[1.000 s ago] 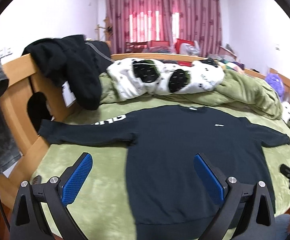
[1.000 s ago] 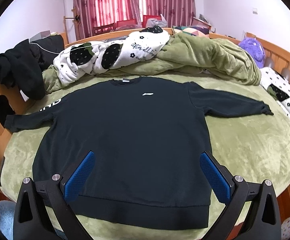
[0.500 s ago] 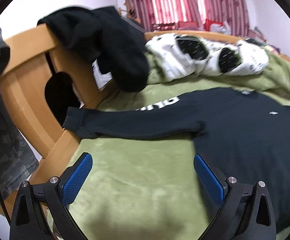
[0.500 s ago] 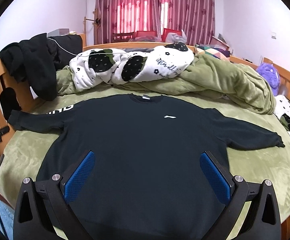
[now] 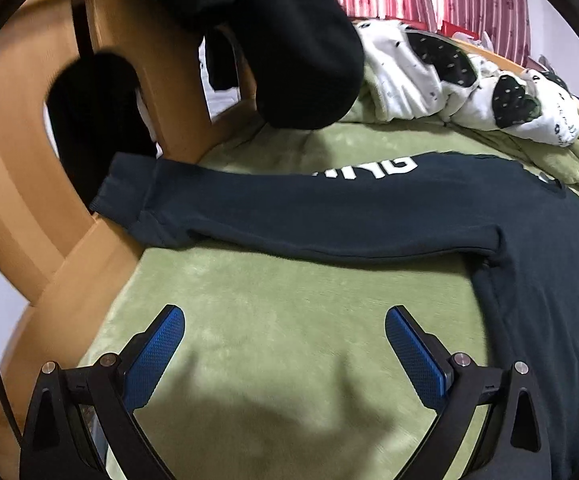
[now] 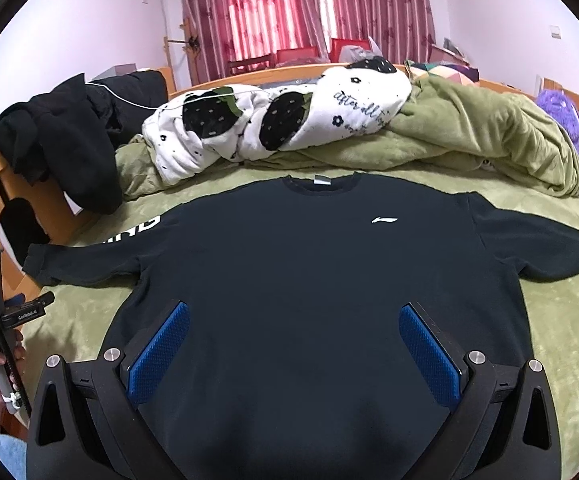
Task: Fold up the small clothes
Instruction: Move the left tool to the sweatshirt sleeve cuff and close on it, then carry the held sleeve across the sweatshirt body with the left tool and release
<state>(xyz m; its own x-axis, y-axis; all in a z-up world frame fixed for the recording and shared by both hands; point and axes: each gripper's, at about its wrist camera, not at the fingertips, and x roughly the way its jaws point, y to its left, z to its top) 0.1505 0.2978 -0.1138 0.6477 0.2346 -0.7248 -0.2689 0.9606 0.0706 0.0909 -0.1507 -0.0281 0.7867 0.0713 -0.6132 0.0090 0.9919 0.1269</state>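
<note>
You worked over a matt dark cloth sweatshirt (image 6: 289, 280), smooth-knit, with ribbed cuffs and flat white print on the sleeve. Under the sweatshirt lay a green blanket (image 5: 289, 320) of short, plush fleece. Beside the sweatshirt's left cuff, the bed frame (image 5: 17, 184) was smooth, lightly sheened wood. Your left gripper (image 5: 285, 344) and right gripper (image 6: 294, 338) showed matt black plastic arms, bright metal screws and blue pads (image 6: 429, 360) with rough, knurled texture.

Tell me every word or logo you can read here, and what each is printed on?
"after all" in script, the rest hidden in folds: on the white blanket.
White letters ending "ING", partly hidden: on the sweatshirt sleeve.
White swoosh logo, no words: sweatshirt chest.
Small white label on the left gripper: too blurred.
</note>
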